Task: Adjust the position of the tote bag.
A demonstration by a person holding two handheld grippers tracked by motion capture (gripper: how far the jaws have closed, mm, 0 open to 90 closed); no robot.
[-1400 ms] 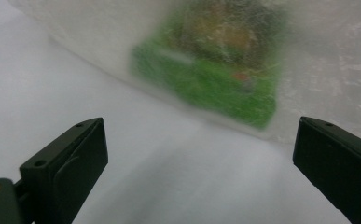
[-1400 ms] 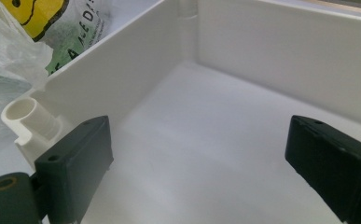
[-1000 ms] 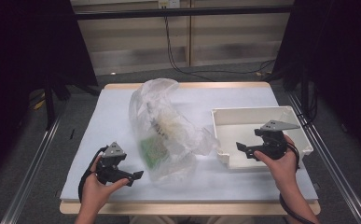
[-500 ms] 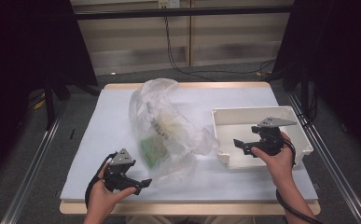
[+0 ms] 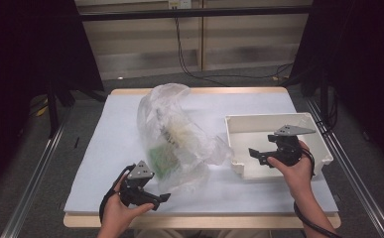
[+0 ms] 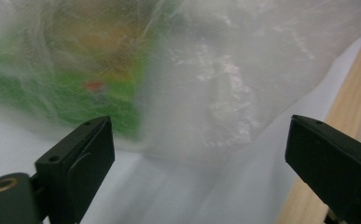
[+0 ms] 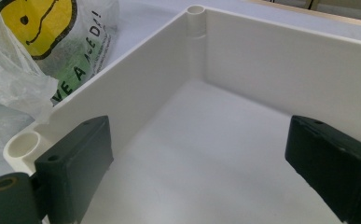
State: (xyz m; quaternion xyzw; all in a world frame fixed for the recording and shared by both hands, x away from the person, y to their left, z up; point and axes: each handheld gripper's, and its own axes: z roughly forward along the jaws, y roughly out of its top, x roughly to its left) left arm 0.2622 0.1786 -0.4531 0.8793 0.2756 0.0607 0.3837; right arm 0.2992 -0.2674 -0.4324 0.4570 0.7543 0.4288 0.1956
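High view, bag: translucent plastic bag (image 5: pixel 177 134) lying crumpled on the white table (image 5: pixel 105 148), mid-table, mouth apparently toward the far edge; green packet (image 5: pixel 160 159) visible through the film at the near end.
High view, tray: white tray (image 5: pixel 318 148) at the right of the table, just beside the bag, apparently empty.
High view, left gripper (image 5: pixel 152 197): near the front table edge, just short of the bag's near corner, jaws apart, holding nothing.
High view, right gripper (image 5: pixel 255 154): over the tray's near left part, jaws apart, holding nothing.
Left gripper view: jaws wide apart, bag film (image 6: pixel 225 93) straight ahead between them, not yet touched; green packet (image 6: pixel 75 88) inside, off to the left; wooden table edge (image 6: pixel 350 107) at right.
Right gripper view: jaws wide apart above the tray floor (image 7: pixel 225 154); tray wall (image 7: pixel 136 88) ahead, printed bag (image 7: pixel 52 51) beyond it with a yellow face mark.
Step in hand, judged: approach to the bag, grasp not yet made.
Next move, judged: short advance of the left gripper onto a loose fold, then closing on film alone, clear of the packet; right gripper to cross from tray to bag for a second hold or to spread the mouth.
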